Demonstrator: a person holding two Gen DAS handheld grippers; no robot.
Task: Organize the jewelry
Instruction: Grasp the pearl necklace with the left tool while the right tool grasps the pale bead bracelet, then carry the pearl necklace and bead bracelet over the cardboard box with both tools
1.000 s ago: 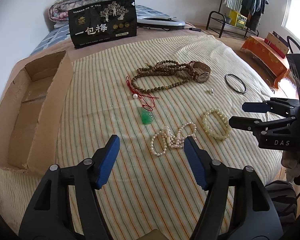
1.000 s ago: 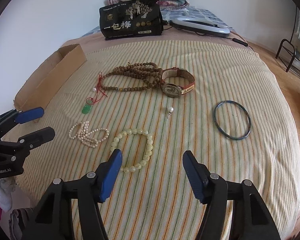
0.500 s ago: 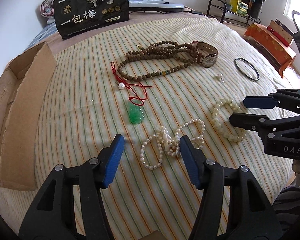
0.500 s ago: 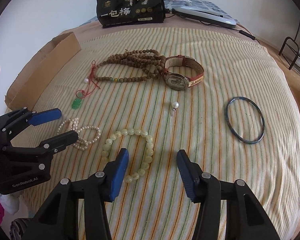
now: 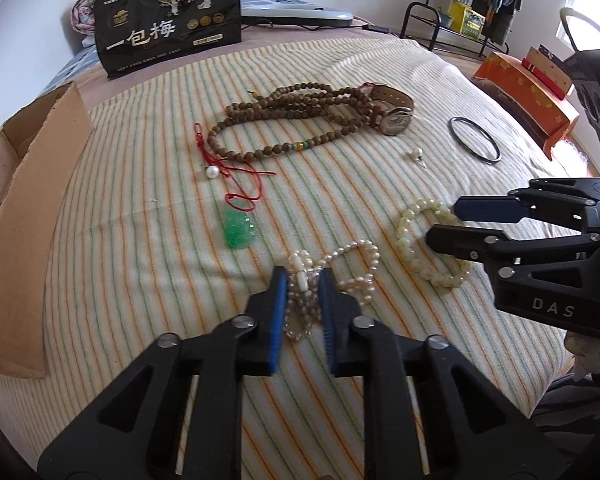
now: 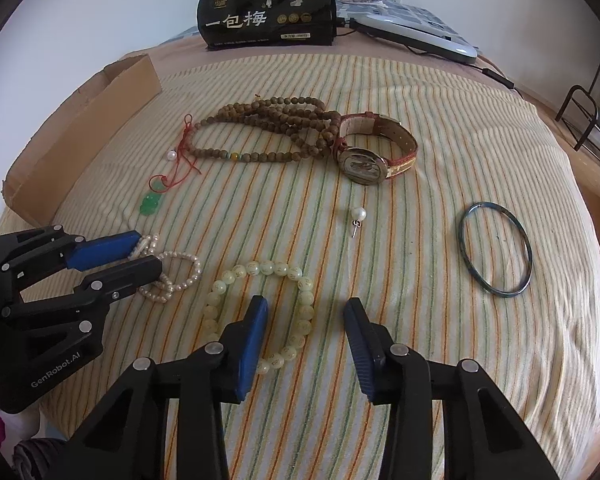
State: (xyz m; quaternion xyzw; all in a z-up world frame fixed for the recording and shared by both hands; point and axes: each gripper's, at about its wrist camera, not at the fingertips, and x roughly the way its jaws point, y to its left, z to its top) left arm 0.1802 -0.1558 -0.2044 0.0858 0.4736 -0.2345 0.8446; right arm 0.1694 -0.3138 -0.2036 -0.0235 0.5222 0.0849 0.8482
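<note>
My left gripper [image 5: 303, 280] has its jaws nearly closed around the small pearl bracelet [image 5: 354, 264], which still lies on the striped cloth [image 5: 140, 264]; it also shows in the right wrist view [image 6: 140, 254]. My right gripper [image 6: 305, 312] is open, straddling the near side of the pale jade bead bracelet [image 6: 260, 270]; it shows in the left wrist view [image 5: 440, 220]. Farther off lie a green pendant on a red cord [image 5: 240, 230], a brown bead necklace [image 5: 292, 120], a watch [image 6: 374, 156], a loose pearl earring [image 6: 358, 216] and a dark bangle [image 6: 496, 252].
An open cardboard box [image 5: 24, 208] lies at the left edge of the cloth. A black printed bag [image 5: 168, 32] stands at the back. A ring light [image 6: 416, 32] lies behind it. An orange stool [image 5: 528, 92] and a clothes rack stand on the floor to the right.
My left gripper moved forward onto the pearl bracelet and its jaws closed around it. My right gripper advanced over the jade bead bracelet and narrowed a little.
</note>
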